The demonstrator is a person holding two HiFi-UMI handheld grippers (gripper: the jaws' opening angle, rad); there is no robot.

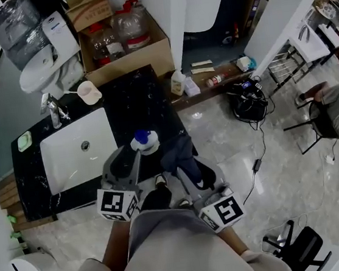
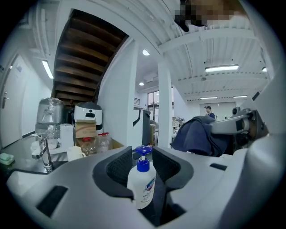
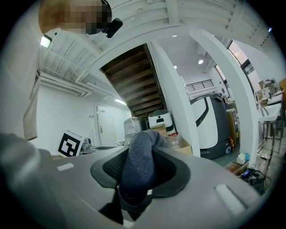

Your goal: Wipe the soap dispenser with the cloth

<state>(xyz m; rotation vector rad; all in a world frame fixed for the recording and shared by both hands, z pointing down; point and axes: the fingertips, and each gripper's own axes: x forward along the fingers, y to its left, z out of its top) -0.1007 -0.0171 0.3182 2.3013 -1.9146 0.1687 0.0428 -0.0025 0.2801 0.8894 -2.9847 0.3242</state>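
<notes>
Two tongs (image 1: 136, 156) (image 1: 186, 172), one dispenser (image 1: 144, 142), one cloth (image 1: 177, 155).

Smooth, glossy white plastic forms the soap dispenser (image 2: 142, 188); the dark cloth (image 3: 138, 167) looks soft, nubbly and matt; the counter (image 1: 143, 98) is polished speckled black stone, its tap (image 1: 53, 110) shiny metal.

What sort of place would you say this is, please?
Likely a workshop or office washing corner: a white sink in a black counter, a cardboard box of water jugs, and an office chair.
</notes>
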